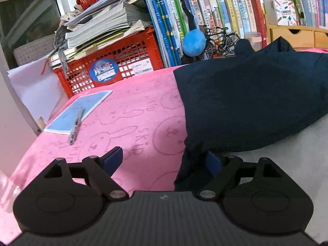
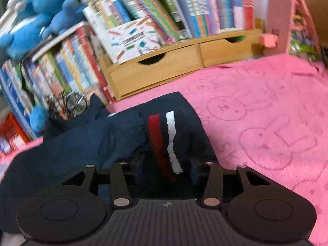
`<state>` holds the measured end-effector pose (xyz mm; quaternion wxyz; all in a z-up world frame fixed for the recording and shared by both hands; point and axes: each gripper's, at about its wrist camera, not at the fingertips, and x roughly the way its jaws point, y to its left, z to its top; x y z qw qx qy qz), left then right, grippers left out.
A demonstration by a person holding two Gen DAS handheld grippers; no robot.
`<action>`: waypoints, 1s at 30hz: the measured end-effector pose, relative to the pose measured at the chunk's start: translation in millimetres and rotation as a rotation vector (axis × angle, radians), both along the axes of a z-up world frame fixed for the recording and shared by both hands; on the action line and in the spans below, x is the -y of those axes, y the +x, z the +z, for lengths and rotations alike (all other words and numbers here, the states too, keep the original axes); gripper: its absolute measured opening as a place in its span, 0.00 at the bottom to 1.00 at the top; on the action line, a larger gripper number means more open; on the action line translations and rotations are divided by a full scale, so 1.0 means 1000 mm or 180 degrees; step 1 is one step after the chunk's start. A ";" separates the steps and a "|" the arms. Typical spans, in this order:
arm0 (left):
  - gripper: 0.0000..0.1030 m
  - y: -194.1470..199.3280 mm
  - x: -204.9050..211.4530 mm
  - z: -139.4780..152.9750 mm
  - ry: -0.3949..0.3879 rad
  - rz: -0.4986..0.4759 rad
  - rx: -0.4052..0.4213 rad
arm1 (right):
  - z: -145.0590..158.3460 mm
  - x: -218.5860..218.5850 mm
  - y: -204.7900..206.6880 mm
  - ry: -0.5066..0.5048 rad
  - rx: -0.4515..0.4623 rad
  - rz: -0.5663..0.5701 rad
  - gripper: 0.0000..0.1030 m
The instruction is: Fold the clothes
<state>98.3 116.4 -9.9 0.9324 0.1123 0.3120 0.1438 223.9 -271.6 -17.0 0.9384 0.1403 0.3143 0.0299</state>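
A dark navy garment (image 1: 246, 102) lies bunched on the pink rabbit-print blanket (image 1: 133, 123). One corner of it hangs down against the right finger of my left gripper (image 1: 163, 162). That gripper is open wide, with bare blanket between most of its span. In the right wrist view the same garment (image 2: 82, 143) shows a cuff with red and white stripes (image 2: 164, 139). The cuff lies bunched between the fingers of my right gripper (image 2: 167, 171). Those jaws stand about half apart, and cloth hides most of both pads.
A blue notebook (image 1: 82, 110) with a pen (image 1: 75, 127) lies at the blanket's left edge, in front of a red crate (image 1: 114, 61) stacked with papers. Bookshelves, a blue ball (image 1: 193, 43), a model bicycle (image 1: 221, 41) and a wooden drawer unit (image 2: 164, 69) line the back.
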 end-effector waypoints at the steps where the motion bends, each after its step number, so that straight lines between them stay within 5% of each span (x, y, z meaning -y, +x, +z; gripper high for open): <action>1: 0.83 -0.005 0.000 0.005 0.0019 -0.0009 0.0022 | 0.003 0.003 -0.002 -0.0007 -0.0012 0.0014 0.59; 3: 0.83 -0.016 -0.002 0.016 0.0006 -0.0042 0.0119 | 0.012 0.012 -0.011 0.0026 0.0030 0.0008 0.85; 5: 0.83 -0.026 -0.004 0.031 -0.0057 -0.0078 0.0265 | 0.023 0.020 -0.020 -0.0069 0.0108 -0.0023 0.98; 10: 0.87 -0.034 0.014 0.057 -0.0312 -0.0520 0.0670 | 0.040 0.006 -0.037 -0.0800 0.0329 -0.0100 0.99; 14: 0.87 -0.019 0.043 0.052 -0.0196 -0.0727 0.0682 | 0.035 -0.027 -0.047 -0.0737 0.0503 0.0611 0.99; 17: 0.87 0.005 0.056 0.034 0.0051 -0.0682 0.0532 | 0.022 -0.051 -0.042 -0.0743 0.0437 0.0952 0.96; 20: 0.87 0.024 0.059 0.013 0.0202 -0.0520 0.0327 | 0.004 -0.060 -0.027 -0.0815 0.0082 0.0867 0.91; 30: 0.88 0.040 0.046 -0.013 0.0040 -0.0446 0.0006 | -0.021 -0.059 -0.018 -0.0882 -0.0102 0.0794 0.99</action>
